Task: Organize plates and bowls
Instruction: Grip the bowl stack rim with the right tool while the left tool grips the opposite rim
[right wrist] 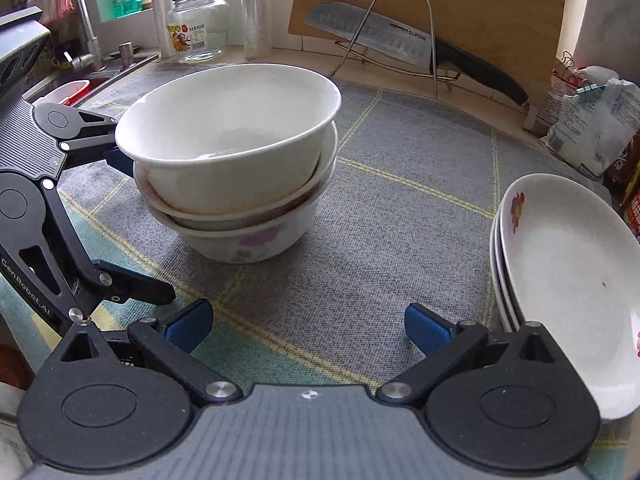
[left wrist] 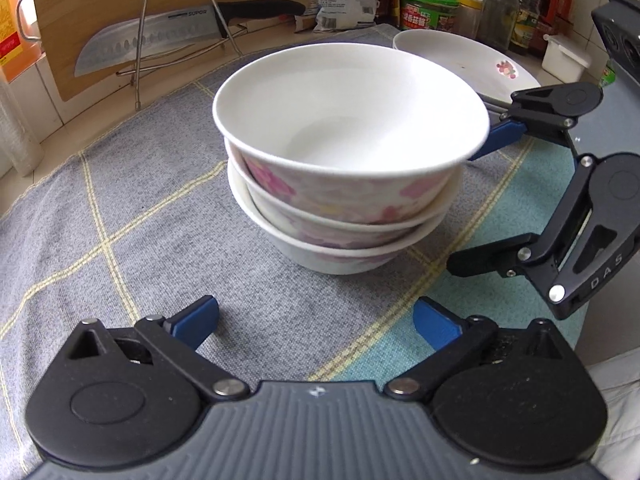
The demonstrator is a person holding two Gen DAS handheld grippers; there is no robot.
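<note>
Both claws are standing wide open and holding nothing. The left gripper [left wrist: 316, 318] is hovering over the checked cloth [left wrist: 132, 208], its blue pads spread well apart and pressing on nothing, pointing down at the stack of three bowls [left wrist: 344, 184] just ahead. The right gripper [right wrist: 308, 326] is likewise gaping empty above the cloth, facing the same stack from the other side; one of its fingers is reaching in beside the top bowl's rim, though contact cannot be told. The bowls are sitting nested, the top one tilted, probably already gathered to save space. The stack of plates [right wrist: 560, 264] is lying near the right gripper, apart from the bowls. Behind, a knife [left wrist: 160, 38] is resting in a wire rack [left wrist: 176, 12] against a cutting board.
</note>
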